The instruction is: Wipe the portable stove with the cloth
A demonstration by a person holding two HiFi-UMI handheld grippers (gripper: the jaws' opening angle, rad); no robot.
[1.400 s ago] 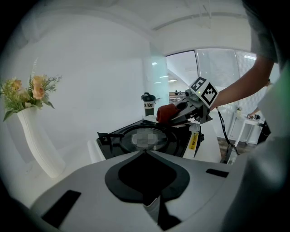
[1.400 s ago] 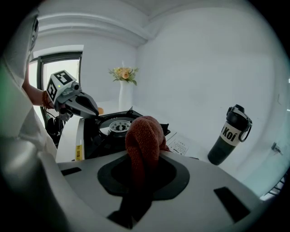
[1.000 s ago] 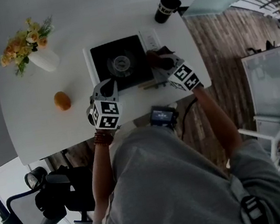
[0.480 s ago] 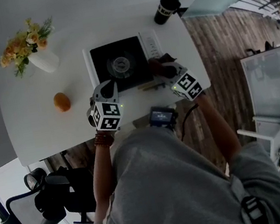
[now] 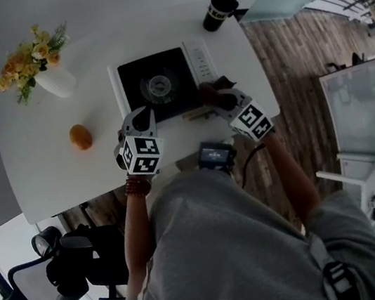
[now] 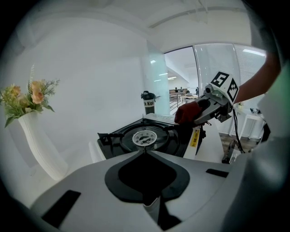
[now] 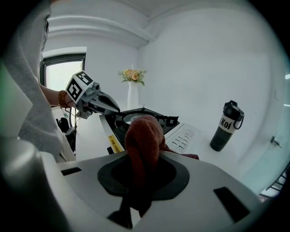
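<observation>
The white table (image 5: 41, 170) I work at carries a few bystanders. At its far left corner stands a white vase (image 5: 59, 82) of yellow and peach flowers (image 5: 23, 60) — upright, well apart from the rest. Nearer me on the left lies an orange (image 5: 80, 136), alone on bare tabletop. At the far right edge stands a dark lidded bottle (image 5: 217, 9) with pale lettering. A small black device (image 5: 216, 154) shows by the near edge; whether it rests there I cannot tell. Right of the table runs a wooden floor (image 5: 286, 58); lower left — a black office chair (image 5: 52, 275).
</observation>
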